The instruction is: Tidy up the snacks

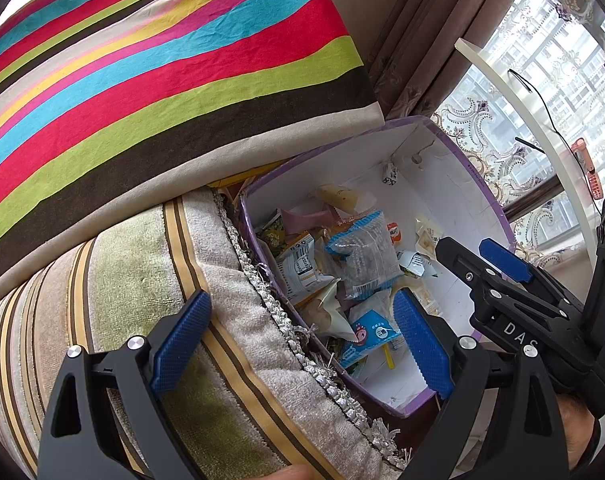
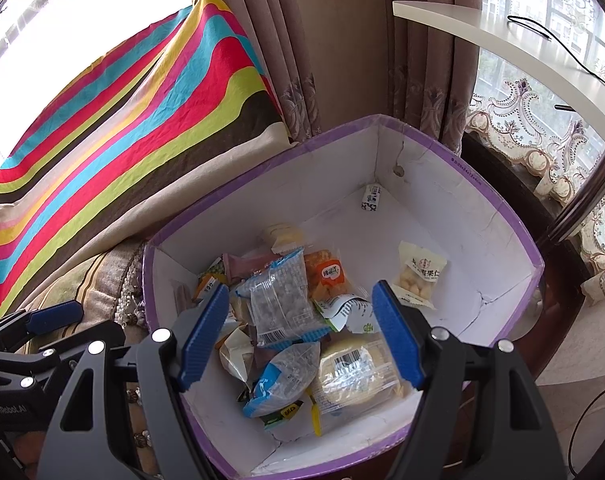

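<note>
Left hand-held gripper: jaws apart, nothing between them; poised over the seam where cushion meets box.
Right hand-held gripper: jaws spread wide, empty; hanging just above the snack heap.
Box: purple rim, white inside, directly ahead of and below the right hand-held gripper.
Snacks: loose heap on the box floor, crowded toward the side nearest the left hand-held gripper.
Blue-edged clear packet: on top of the heap, between the right fingers as seen from that wrist.
Nut packet: just beyond the right finger, apart from the heap.
Small wrapped sweet: alone in the far corner of the box.
Striped cushion: ahead of the left hand-held gripper, beside the box.
Desk: white, far right, carrying a black cable.
</note>
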